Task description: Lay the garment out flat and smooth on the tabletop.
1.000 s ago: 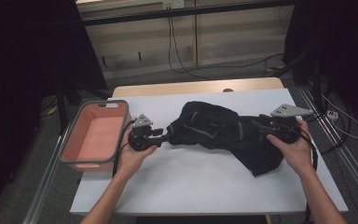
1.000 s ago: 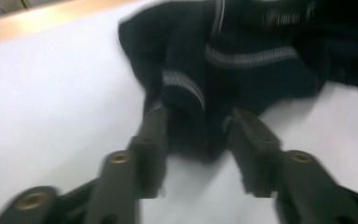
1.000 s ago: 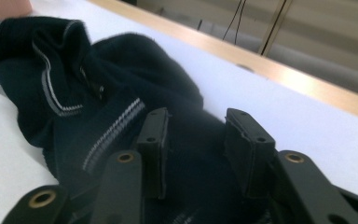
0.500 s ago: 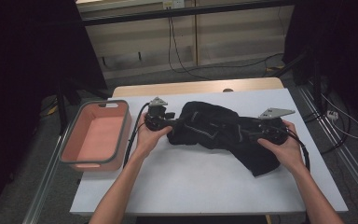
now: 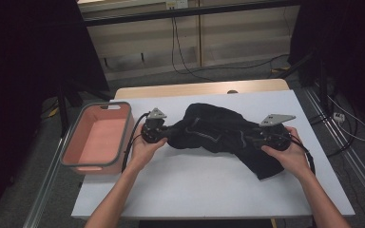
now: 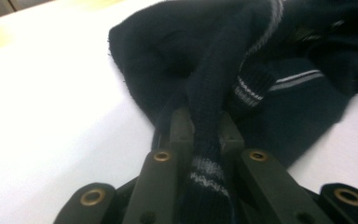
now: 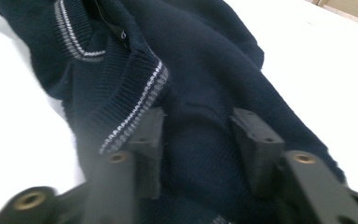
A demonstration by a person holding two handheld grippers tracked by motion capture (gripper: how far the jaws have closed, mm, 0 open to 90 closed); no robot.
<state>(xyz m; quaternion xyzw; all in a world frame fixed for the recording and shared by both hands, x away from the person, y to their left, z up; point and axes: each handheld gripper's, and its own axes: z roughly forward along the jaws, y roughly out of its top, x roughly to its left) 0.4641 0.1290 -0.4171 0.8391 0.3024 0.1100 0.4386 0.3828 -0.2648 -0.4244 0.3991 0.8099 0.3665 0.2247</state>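
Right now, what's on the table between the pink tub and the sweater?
The left gripper and the hand holding it, clamped on the dark sweater, beside the pink tub. Otherwise bare white table, per the high view.

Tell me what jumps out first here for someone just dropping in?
The dark navy sweater bunched across the middle of the white table, with a gripper at each end. The left gripper has just closed on a striped ribbed cuff; the right gripper has knit between its jaws, which stand apart. Left of the table's edge sits an empty pink bin.
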